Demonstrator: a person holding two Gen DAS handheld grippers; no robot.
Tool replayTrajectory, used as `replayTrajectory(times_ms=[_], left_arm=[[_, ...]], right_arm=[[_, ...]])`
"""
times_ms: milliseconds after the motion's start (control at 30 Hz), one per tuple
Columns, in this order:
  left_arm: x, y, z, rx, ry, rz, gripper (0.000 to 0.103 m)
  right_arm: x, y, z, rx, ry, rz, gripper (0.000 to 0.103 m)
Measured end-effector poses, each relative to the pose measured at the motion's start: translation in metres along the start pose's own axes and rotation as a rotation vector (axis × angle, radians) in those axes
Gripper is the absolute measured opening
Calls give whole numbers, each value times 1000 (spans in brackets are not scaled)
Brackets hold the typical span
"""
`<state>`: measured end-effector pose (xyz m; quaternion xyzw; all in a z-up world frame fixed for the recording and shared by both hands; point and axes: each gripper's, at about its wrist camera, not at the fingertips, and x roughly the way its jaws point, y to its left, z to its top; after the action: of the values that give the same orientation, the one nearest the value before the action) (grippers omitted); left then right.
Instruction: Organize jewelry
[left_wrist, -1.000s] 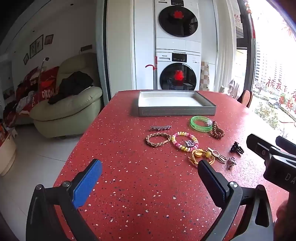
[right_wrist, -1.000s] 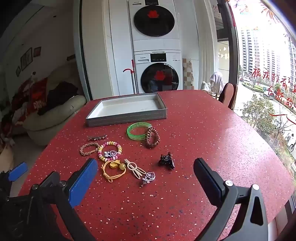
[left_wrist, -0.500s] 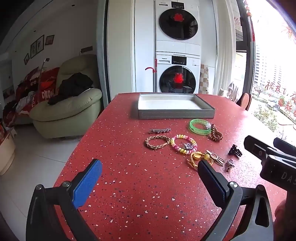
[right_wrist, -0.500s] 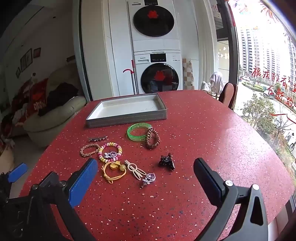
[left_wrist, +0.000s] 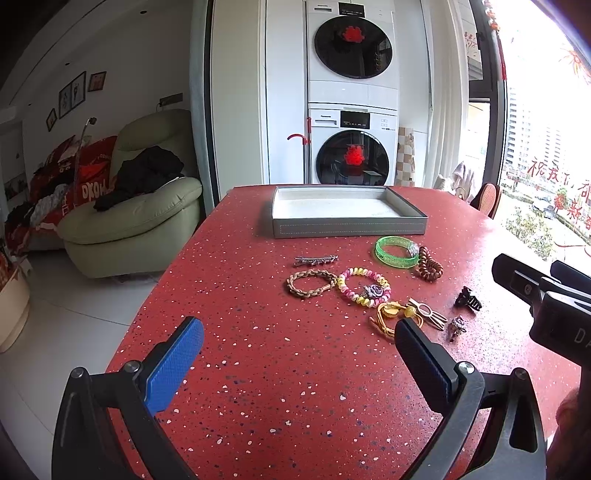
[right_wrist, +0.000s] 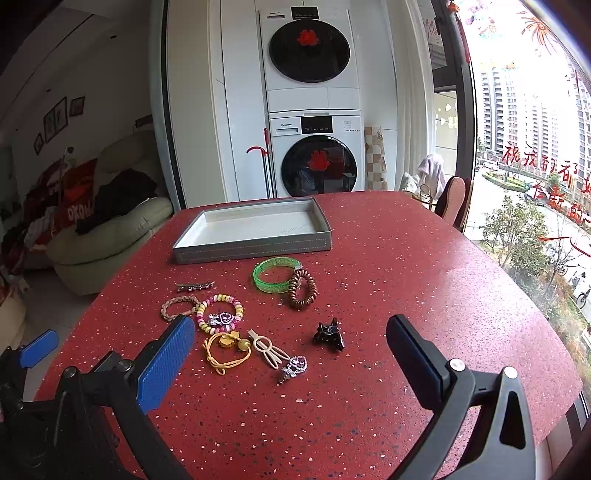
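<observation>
No item stowed: grey tray (right_wrist: 255, 246) holds nothing, all jewelry (right_wrist: 221, 312) lies loose on the red table (right_wrist: 406, 277), left gripper (left_wrist: 295, 354) and right gripper (right_wrist: 291, 354) both spread wide, grasping nothing

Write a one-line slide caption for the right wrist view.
Open right gripper hovers over jewelry scattered on the red table, black claw clip nearest, gray tray still empty behind.

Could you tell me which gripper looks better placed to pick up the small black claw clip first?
Right, probably. The black claw clip lies just ahead, between the open fingers of the right gripper. From the left gripper, also open and empty, the clip sits well off to the right, beyond the other jewelry.
</observation>
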<state>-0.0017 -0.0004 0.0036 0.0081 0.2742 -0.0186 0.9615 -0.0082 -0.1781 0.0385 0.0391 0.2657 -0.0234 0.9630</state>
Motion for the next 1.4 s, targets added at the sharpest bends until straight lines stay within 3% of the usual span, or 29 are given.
replayTrajectory(times_ms=[1400], left_arm=[[4, 3, -1, -15, 10, 11, 103]], right_arm=[[1, 5, -4, -7, 6, 21, 103]])
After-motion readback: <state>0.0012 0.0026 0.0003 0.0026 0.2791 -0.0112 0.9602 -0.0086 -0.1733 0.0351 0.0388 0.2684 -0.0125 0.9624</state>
